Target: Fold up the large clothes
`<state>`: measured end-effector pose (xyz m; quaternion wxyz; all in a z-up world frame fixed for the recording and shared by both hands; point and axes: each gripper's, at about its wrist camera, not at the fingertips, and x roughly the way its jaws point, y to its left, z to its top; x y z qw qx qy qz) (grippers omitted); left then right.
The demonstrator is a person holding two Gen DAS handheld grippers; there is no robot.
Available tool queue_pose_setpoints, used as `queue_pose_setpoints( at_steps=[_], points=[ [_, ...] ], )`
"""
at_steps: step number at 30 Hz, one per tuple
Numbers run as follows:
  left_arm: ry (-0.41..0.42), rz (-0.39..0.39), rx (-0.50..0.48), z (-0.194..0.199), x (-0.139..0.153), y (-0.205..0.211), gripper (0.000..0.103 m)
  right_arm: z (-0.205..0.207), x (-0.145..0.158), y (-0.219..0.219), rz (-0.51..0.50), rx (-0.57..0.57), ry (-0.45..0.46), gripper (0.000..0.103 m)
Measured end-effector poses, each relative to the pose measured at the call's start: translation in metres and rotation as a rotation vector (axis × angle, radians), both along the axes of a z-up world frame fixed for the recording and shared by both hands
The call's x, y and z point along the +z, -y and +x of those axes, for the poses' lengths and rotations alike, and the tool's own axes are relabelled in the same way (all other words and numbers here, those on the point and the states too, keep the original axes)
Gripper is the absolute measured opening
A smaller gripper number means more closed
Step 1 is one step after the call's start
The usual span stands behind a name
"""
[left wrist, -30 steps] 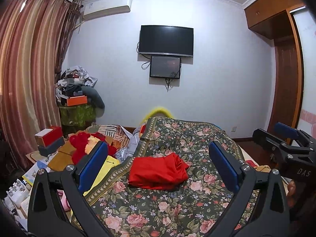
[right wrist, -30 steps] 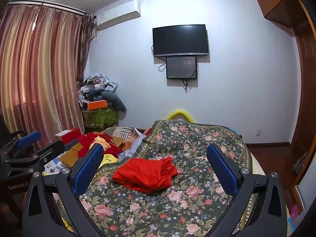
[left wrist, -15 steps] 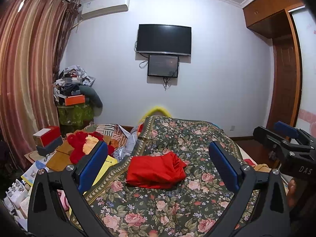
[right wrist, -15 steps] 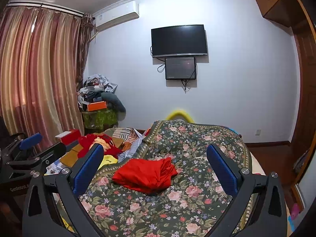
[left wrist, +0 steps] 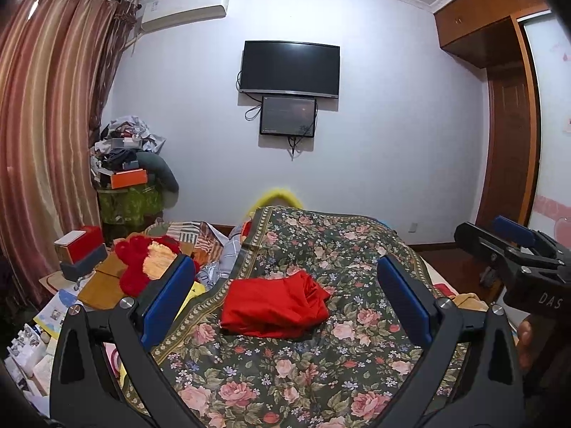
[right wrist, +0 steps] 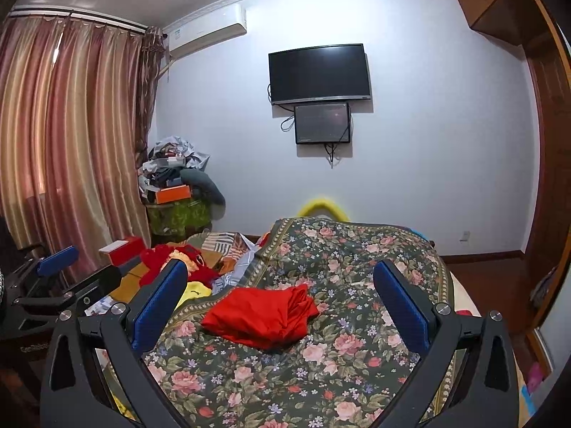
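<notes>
Both grippers hover above the bed, nothing held! The left gripper has its blue pads spread wide apart, framing the red garment, which lies in a rumpled heap on the floral bedspread at centre frame. The right gripper shows the same wide gap, the red heap sitting low centre between its fingers but well beyond them. At the left view's right edge, a hand grips the other tool's handle.
</notes>
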<state>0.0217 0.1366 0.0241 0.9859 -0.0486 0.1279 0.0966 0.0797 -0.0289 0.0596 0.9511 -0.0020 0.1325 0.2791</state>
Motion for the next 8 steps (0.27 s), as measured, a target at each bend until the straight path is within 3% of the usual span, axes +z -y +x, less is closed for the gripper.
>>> queue_pose_setpoints(
  at_steps=[8],
  points=[
    [-0.008, -0.010, 0.006, -0.0009, -0.0007, -0.0024, 0.103, 0.0019, -0.0041, -0.0018, 0.000, -0.004, -0.028, 0.103]
  ],
)
